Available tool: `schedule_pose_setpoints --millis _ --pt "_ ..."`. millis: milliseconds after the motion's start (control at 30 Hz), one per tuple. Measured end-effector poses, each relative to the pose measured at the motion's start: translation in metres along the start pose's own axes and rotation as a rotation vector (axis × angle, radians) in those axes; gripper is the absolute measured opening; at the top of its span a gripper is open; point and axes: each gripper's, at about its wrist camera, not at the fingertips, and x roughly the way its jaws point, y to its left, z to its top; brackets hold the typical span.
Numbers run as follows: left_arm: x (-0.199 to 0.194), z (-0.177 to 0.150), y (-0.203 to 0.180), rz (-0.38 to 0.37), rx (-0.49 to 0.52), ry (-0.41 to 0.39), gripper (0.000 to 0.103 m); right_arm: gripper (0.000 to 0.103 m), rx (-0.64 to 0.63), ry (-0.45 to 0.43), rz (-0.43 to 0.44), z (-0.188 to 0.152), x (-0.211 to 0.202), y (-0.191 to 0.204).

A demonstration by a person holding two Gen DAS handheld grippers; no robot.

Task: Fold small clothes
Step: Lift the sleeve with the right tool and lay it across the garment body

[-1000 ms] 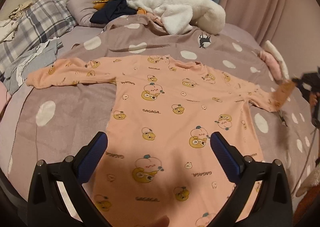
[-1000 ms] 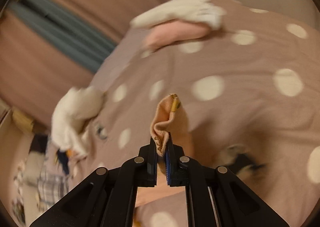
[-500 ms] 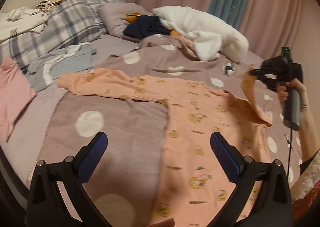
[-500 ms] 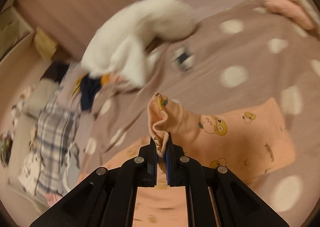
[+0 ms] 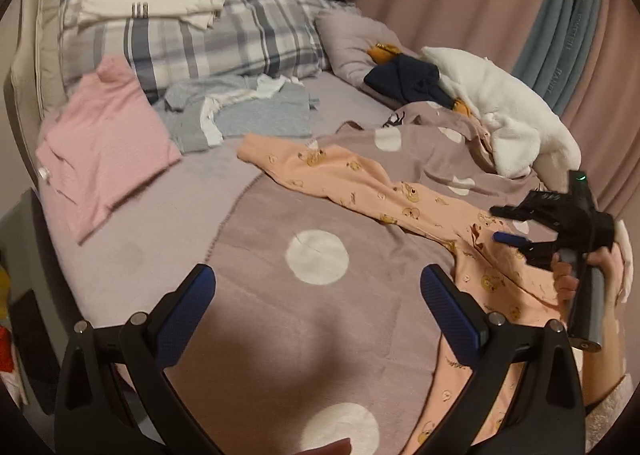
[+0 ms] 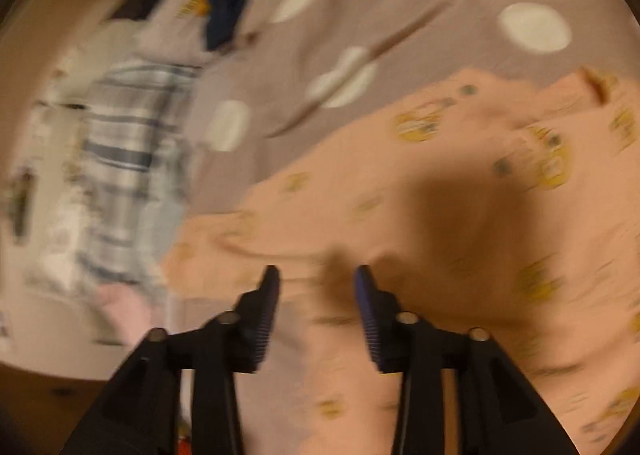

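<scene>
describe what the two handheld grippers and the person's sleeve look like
Both the left gripper and right gripper have black angular frames with silver pivot bolts and ribbed blue pads on the fingers. The right one carries a grey cylindrical handle and a small green light. The sleeve is pale, speckled fabric.

the peach garment [image 5: 352,183] is soft matt knit cloth with printed figures. the dotted blanket [image 5: 280,295] looks brushed and fuzzy. the white throw [image 5: 508,115] is plush fleece. the gripper fingers [image 5: 182,319] are matt black plastic with ribbed blue pads.
</scene>
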Motion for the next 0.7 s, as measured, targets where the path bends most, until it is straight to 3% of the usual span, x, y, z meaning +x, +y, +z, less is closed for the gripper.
schedule_pose_setpoints --millis 67,133,200,333,400,533,600,700 --pt "-0.012 0.000 -0.003 -0.013 0.056 -0.019 0.102 0.052 -0.039 -0.032 0.008 -0.016 -0.018 0.008" --pt "-0.029 -0.003 -0.006 -0.031 0.109 -0.057 0.102 0.072 -0.090 -0.062 0.019 -0.040 -0.036 0.012" --pt "-0.058 -0.009 -0.011 -0.079 0.148 -0.092 0.102 0.078 -0.171 -0.104 0.001 -0.070 -0.051 0.011" --pt "-0.117 -0.021 -0.014 -0.183 0.124 -0.229 0.103 0.078 -0.341 -0.195 -0.225 -0.123 -0.065 0.011" --pt "-0.139 -0.025 -0.016 -0.167 0.066 -0.268 0.103 0.078 -0.411 -0.215 -0.312 -0.145 -0.071 0.012" --pt "-0.169 -0.039 -0.018 -0.206 -0.010 -0.297 0.103 0.078 -0.538 -0.252 -0.381 -0.182 -0.095 -0.001" --pt "-0.181 -0.047 -0.027 -0.179 -0.012 -0.302 0.103 0.078 -0.594 -0.308 -0.396 -0.199 -0.110 -0.007" --pt "-0.190 -0.055 -0.040 -0.178 -0.014 -0.325 0.103 0.078 -0.572 -0.407 -0.430 -0.211 -0.133 -0.026"
